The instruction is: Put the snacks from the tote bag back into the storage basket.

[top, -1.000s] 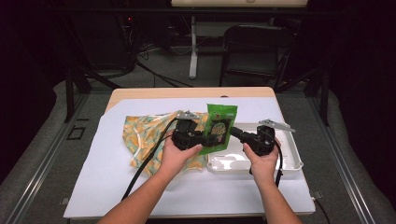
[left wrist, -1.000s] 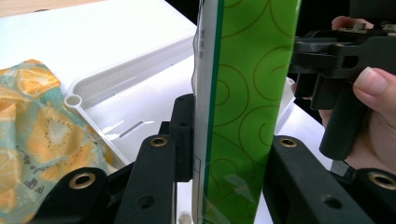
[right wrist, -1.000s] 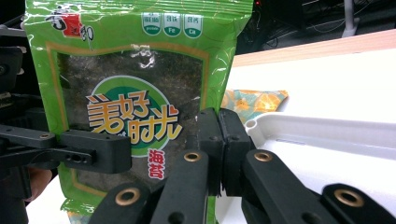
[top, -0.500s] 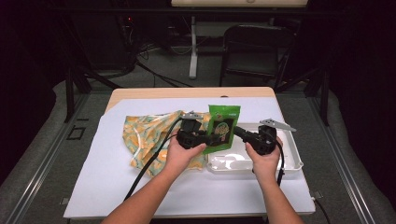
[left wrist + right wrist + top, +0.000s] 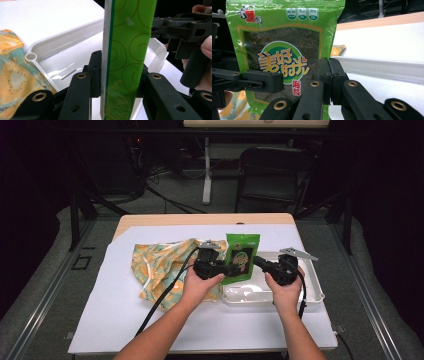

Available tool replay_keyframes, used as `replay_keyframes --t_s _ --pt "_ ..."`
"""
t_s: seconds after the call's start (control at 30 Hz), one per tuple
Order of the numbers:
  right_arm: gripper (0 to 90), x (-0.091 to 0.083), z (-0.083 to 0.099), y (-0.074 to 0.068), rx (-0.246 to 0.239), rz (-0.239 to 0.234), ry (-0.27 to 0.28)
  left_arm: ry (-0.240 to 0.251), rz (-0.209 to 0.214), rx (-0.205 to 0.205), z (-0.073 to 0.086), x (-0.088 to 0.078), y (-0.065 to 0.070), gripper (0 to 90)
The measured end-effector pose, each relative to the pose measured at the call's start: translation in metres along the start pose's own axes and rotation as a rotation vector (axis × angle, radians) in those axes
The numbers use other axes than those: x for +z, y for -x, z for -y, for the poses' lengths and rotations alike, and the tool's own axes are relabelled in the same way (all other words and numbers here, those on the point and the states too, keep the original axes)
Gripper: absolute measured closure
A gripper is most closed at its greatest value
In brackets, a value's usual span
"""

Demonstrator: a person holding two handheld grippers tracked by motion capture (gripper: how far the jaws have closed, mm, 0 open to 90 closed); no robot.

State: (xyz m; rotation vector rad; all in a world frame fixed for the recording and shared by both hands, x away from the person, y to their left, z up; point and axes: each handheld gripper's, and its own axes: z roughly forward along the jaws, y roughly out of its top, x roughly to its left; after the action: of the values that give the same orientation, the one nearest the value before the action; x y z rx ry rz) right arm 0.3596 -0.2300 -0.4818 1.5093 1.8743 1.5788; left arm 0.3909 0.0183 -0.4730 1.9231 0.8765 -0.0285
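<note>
A green snack pouch (image 5: 242,254) with a round printed label stands upright above the near-left corner of the white tray (image 5: 311,291). My left gripper (image 5: 229,269) is shut on its left edge; in the left gripper view the pouch (image 5: 126,60) runs edge-on between my jaws. My right gripper (image 5: 257,262) is shut on the pouch's right edge, and in the right gripper view the pouch (image 5: 284,50) faces the camera with my gripper (image 5: 329,75) clamped on its lower right side. The left gripper (image 5: 263,80) shows there at the left, and the right gripper (image 5: 160,28) shows in the left gripper view.
An orange-and-teal fruit-print cloth (image 5: 156,266) lies crumpled left of the tray on a white sheet (image 5: 110,320) that covers the table. The tray (image 5: 62,41) has a raised rim. Cables trail from both grippers toward the table's front edge.
Both hands and the pouch have drifted slightly to the right. Both grips are unchanged.
</note>
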Motion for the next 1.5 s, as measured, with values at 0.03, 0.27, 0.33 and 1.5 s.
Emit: replay_keyframes --t_s 0.03,0.27,0.33,1.5 --pt "89.4 0.001 0.001 0.001 0.001 0.001 0.002 0.001 -0.001 0.0 0.001 0.001 0.0 69.1" --pt "89.4 0.002 0.003 0.004 -0.007 0.019 -0.012 -0.013 -0.006 -0.004 0.004 0.008 -0.001 68.3" --pt "89.4 0.002 0.004 0.004 -0.009 0.03 -0.018 -0.018 -0.005 -0.004 0.005 0.01 -0.002 68.3" --pt "89.9 0.011 0.018 0.023 -0.004 0.132 -0.043 -0.051 -0.055 -0.054 0.01 0.034 -0.019 67.5"
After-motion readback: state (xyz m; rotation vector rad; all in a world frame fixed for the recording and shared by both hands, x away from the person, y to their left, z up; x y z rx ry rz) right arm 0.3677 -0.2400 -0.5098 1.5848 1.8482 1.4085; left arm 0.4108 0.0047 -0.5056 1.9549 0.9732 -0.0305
